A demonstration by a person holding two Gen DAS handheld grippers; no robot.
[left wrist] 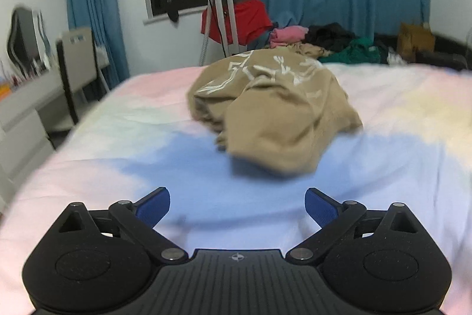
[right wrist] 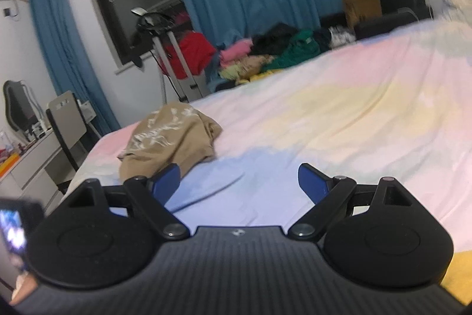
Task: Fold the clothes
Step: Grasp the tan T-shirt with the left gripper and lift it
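Note:
A tan garment with a white print [left wrist: 274, 105] lies crumpled on the pastel bed sheet [left wrist: 118, 120], straight ahead of my left gripper [left wrist: 237, 207]. The left gripper is open and empty, a short way in front of the garment. In the right wrist view the same tan garment [right wrist: 171, 138] lies to the left on the bed sheet [right wrist: 339, 120]. My right gripper [right wrist: 239, 182] is open and empty; its left fingertip [right wrist: 166, 182] overlaps the garment's near edge in the view.
A pile of several clothes [left wrist: 333, 43] lies at the bed's far edge, also in the right wrist view [right wrist: 274, 49]. A tripod [left wrist: 219, 11] with a red cloth stands behind the bed. A chair [left wrist: 76, 64] and a white desk [left wrist: 20, 120] are at the left.

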